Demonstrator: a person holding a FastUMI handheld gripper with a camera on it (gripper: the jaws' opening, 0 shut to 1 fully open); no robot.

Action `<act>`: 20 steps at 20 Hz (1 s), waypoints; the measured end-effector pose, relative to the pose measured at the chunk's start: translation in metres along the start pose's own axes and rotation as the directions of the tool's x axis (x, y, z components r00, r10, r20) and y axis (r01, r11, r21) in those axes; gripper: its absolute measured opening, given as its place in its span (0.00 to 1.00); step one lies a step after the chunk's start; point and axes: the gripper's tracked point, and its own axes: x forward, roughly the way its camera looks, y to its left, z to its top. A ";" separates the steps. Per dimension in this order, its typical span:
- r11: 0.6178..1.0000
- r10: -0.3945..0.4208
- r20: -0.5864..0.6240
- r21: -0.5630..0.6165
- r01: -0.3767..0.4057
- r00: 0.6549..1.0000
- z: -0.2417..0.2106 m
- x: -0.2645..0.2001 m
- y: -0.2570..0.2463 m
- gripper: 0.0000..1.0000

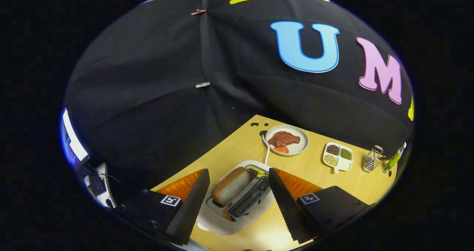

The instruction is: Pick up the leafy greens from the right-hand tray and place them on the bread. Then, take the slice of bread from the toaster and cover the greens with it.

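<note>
Bread [231, 185] stands in the toaster's [237, 221] near slot, between the spread fingers of my tool [237, 197], neither pad touching it. Second step not yet begun, I judge. Beyond: meat plate [301, 147], seed dish [346, 164] on the counter [318, 173].

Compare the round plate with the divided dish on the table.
The plate is round and holds reddish-brown meat with an orange slice; the dish is squarish with a small handle, split into compartments of grains and seeds. The plate sits nearer the toaster, which lies between the open gripper fingers; the dish sits nearer the wire rack. Both are white and rest flat on the wooden table.
</note>
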 end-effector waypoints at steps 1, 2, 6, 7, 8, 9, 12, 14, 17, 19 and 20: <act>1.000 -0.006 -0.020 -0.012 0.006 1.000 -0.006 0.008 0.003 0.99; 1.000 -0.011 -0.039 -0.018 0.010 0.999 -0.013 0.016 0.005 0.99; 0.999 -0.036 -0.115 -0.002 0.036 0.993 -0.031 0.038 0.014 0.99; 0.999 -0.048 -0.119 -0.001 0.048 0.992 -0.032 0.041 0.012 0.99; 0.998 -0.056 -0.120 -0.005 0.056 0.991 -0.033 0.044 0.014 0.98; 0.998 -0.064 -0.124 -0.011 0.063 0.990 -0.034 0.046 0.015 0.95; 0.996 -0.085 -0.146 -0.029 0.082 0.986 -0.042 0.050 0.015 0.81; 0.995 -0.095 -0.168 -0.009 0.095 0.981 -0.048 0.051 0.017 0.71; 0.994 -0.101 -0.184 0.021 0.107 0.978 -0.049 0.050 0.017 0.45; 0.993 -0.111 -0.203 0.021 0.118 0.973 -0.051 0.048 0.014 0.42; 0.992 -0.112 -0.208 0.026 0.120 0.972 -0.051 0.047 0.012 0.35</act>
